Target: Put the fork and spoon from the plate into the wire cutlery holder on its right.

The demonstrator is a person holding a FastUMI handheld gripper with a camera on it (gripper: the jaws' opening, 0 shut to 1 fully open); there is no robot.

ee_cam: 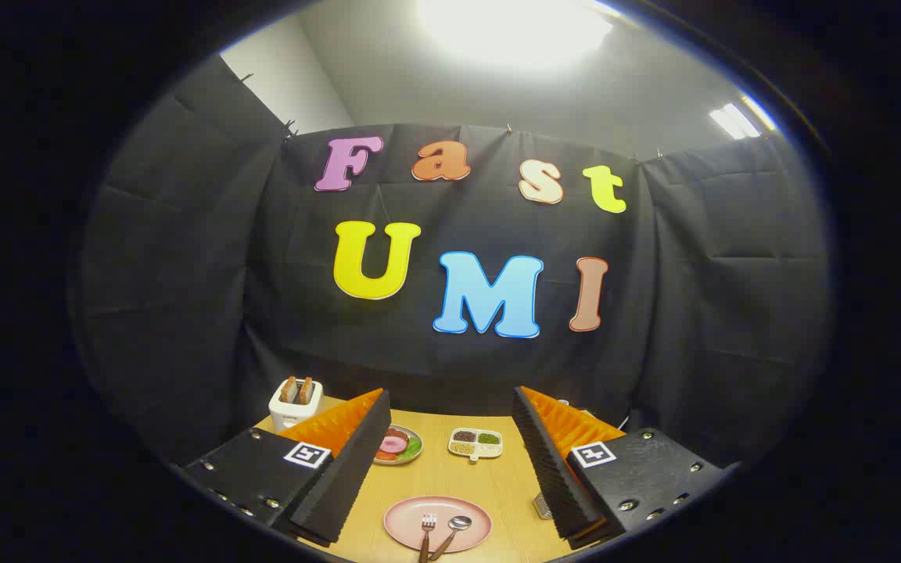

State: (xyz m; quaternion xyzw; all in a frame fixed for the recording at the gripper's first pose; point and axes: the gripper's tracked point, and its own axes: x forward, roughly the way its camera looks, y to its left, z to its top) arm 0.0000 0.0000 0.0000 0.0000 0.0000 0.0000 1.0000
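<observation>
A wooden table (450, 477) carries a pink plate (407, 525). Farther back sit a food dish (399, 446), a divided tray (475, 443) and a toaster (295, 401).

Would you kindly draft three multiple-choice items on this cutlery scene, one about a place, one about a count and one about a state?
1. Where do the fork and spoon lie?
A. On the pink plate between the gripper fingers
B. In the toaster
C. On the divided dish

2. How many slices stand in the toaster?
A. None
B. Two
C. Four

3. How do the gripper's fingers stand?
A. Shut on the fork
B. Shut on the spoon
C. Open, holding nothing

Answers:
1. A, both utensils rest side by side on the plate.
2. B, two brown slices stick up from the slots.
3. C, the fingers are wide apart with bare table between them.
</observation>
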